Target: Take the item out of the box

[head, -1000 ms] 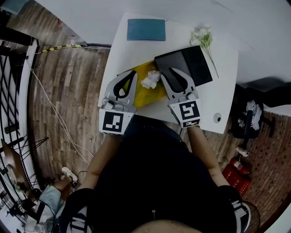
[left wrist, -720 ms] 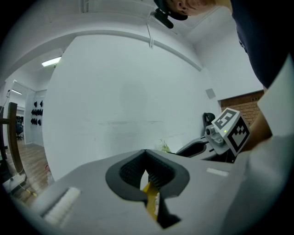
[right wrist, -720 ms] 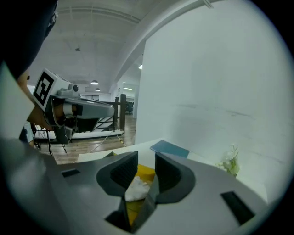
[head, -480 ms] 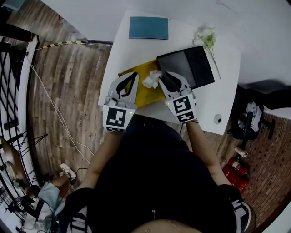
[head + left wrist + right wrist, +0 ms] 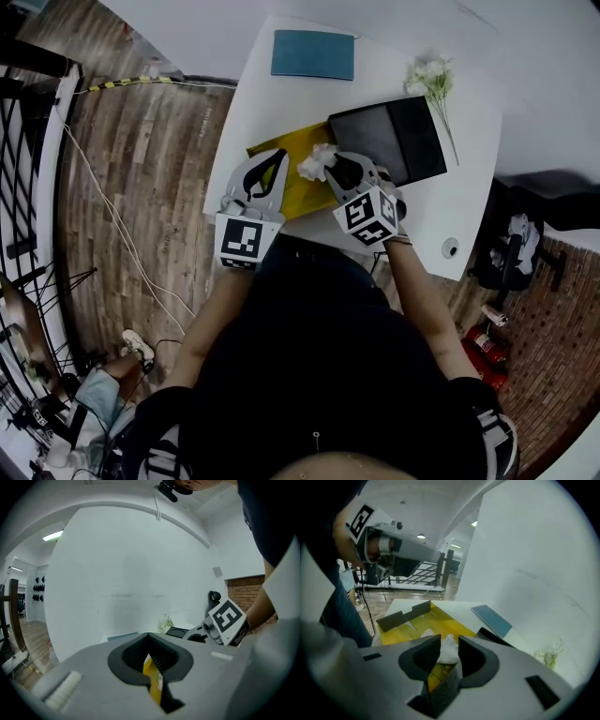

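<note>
**Paper wad pinched over the yellow box**

The right gripper (image 5: 446,649) had its fingers closed on a crumpled white paper wad (image 5: 315,163). The wad was over the right part of the open yellow box (image 5: 298,192); whether it touched the box floor could not be told. The left gripper (image 5: 151,663) had its fingers clamped on the box's yellow wall at the left side. The box lay on the white counter (image 5: 253,103), with a black tray (image 5: 394,136) just beside it. A teal book (image 5: 312,54) and white flowers (image 5: 431,80) lay farther back.
</note>
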Motion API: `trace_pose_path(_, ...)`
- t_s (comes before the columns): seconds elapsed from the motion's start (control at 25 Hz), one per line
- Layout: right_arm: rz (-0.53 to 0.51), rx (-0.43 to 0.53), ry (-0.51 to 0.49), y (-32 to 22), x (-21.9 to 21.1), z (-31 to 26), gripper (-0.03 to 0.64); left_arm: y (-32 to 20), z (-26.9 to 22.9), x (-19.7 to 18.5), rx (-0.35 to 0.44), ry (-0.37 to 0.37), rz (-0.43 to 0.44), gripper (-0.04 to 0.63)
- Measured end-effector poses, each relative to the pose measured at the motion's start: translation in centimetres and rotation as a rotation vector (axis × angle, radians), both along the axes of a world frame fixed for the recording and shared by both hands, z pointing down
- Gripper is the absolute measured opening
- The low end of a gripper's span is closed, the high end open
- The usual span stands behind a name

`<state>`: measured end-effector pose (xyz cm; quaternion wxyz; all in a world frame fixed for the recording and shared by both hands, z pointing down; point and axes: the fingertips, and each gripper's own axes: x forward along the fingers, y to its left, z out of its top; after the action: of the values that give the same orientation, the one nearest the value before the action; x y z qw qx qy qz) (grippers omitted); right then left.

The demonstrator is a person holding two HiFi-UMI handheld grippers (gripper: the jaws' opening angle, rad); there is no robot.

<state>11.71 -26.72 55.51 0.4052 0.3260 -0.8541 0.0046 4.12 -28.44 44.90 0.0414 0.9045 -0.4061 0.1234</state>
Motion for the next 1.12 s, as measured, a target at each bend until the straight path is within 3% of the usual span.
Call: trace_pose_path(1.12, -0.631, -0.094, 0.648, 0.9, -1.7, 8.0, 0.11, -0.5, 1.2, -3.7, -0.032, -0.022, -0.104, 0.009)
